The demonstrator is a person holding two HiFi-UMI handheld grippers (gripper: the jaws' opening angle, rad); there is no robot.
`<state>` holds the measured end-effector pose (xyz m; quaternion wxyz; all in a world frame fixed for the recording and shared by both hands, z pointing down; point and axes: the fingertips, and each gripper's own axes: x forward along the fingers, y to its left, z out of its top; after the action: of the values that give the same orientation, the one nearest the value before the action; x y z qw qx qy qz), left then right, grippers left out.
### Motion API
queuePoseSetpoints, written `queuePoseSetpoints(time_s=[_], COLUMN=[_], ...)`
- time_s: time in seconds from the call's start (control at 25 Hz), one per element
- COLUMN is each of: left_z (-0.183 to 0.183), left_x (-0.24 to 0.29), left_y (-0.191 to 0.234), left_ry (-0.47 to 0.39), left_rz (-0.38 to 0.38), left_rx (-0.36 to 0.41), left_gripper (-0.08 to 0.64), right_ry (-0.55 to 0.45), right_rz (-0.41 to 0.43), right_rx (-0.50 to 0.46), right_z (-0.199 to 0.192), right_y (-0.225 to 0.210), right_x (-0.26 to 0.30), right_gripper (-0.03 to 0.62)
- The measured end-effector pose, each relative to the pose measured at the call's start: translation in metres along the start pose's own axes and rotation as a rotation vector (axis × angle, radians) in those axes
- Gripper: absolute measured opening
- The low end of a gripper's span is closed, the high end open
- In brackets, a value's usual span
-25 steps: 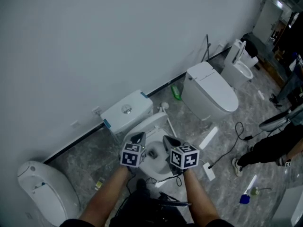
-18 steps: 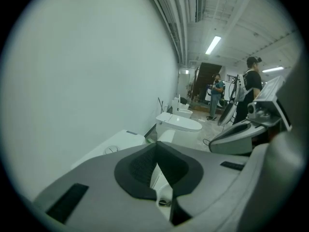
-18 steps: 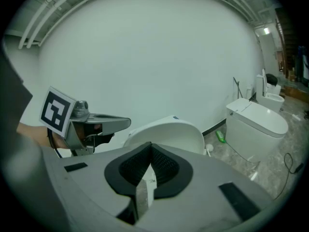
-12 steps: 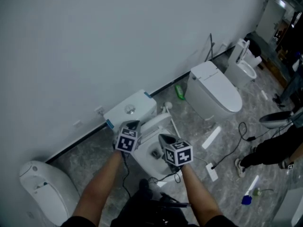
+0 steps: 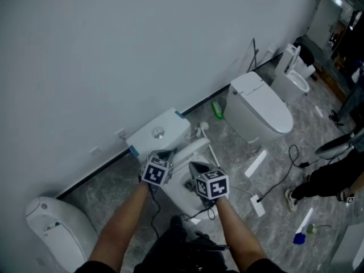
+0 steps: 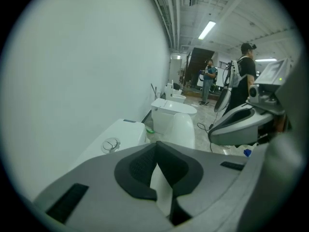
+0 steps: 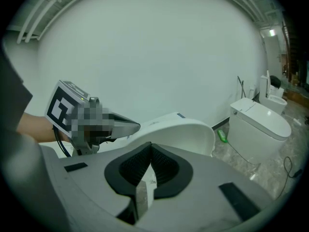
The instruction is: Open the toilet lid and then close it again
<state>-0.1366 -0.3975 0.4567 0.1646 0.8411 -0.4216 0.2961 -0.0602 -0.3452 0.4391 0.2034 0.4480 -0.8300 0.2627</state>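
"What's changed?"

"Both hands have pushed in toward the tank (image 5: 159,132). The left gripper (image 5: 165,154) has its fingers pinched together, empty. The lid (image 5: 192,147) stands higher. The right gripper (image 5: 192,165) is pinched too. Opening looks nearly done, and the closing is still ahead."

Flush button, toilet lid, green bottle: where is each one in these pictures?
Flush button (image 6: 111,144), left gripper view: centre of the round button on the tank top.
Toilet lid (image 7: 186,132), right gripper view: middle of its white curved face.
Green bottle (image 5: 218,110), head view: middle of its body.
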Motion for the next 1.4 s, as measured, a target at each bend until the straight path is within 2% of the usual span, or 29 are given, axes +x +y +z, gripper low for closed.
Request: queuePoseSetpoints(time_s=[0.28,0.88,1.4], left_z=[-0.014,-0.051,-0.11], left_x=[0.008,0.017,0.032], left_y=[-0.03,-0.109,-0.177], left_ry=[0.03,0.082,0.148], left_rz=[-0.072,-0.171,-0.221], left_rx=[0.012,0.005,-0.028], left_gripper=[0.004,0.004,0.003], right_ry=[0.022,0.024,0.051], right_rz=[-0.051,-0.069,-0.109], right_rx=[0.019,0.135,0.242], right_z=[-0.018,-0.094,-0.191], right_y=[-0.017,-0.04,-0.066], right_x=[-0.003,-0.045,-0.078], right_gripper=[0.009,0.009,0.009])
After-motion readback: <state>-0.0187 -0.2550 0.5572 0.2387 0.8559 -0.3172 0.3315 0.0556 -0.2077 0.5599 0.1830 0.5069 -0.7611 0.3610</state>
